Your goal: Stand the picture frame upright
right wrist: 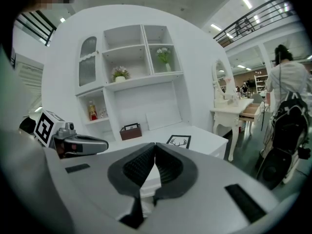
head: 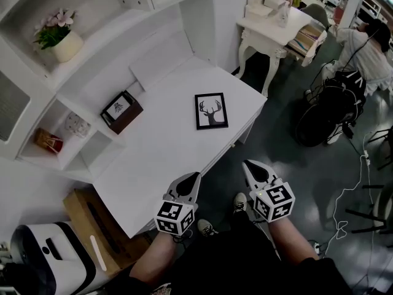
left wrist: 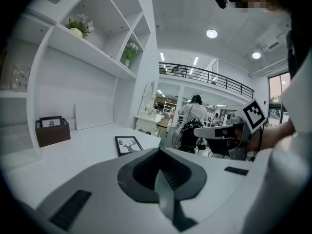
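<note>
Two clenched, empty tongs sit low in the head view: left gripper point(head: 194, 176), right gripper point(head: 247, 164). The picture frame point(head: 211, 110), showing a deer head, lies flat at centre on the white desk point(head: 161, 158). The brown box point(head: 122, 112) carries print too small to read.

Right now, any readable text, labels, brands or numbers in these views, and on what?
No legible words or numbers anywhere.
Picture frame: deer-head print only, no text.
Card in the brown box: dark print, too small to read.
Bottle: label blurred.
Cubes on left gripper and right gripper: square black-and-white markers, no words.
</note>
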